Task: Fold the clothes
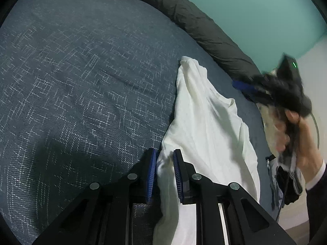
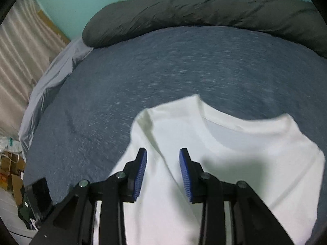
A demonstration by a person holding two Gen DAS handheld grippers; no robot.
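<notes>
A white T-shirt (image 1: 206,122) lies crumpled lengthwise on the blue-grey patterned bed cover (image 1: 81,81). My left gripper (image 1: 164,155) has a bunched edge of the shirt between its blue pads, which stand close together against the cloth. In the right wrist view the shirt (image 2: 245,163) is spread with its round collar (image 2: 222,128) facing away. My right gripper (image 2: 163,153) hovers over the shirt's shoulder, jaws apart, with nothing pinched. From the left wrist view the right gripper (image 1: 286,85) is a dark blur at the bed's right side, held by a hand (image 1: 304,143).
A dark grey rolled duvet (image 2: 204,8) runs along the far edge of the bed under a teal wall (image 1: 255,10). Grey and dark garments (image 1: 286,183) hang at the bed's right edge. A curtain (image 2: 18,57) and cardboard boxes (image 2: 10,175) stand beyond the bed's left side.
</notes>
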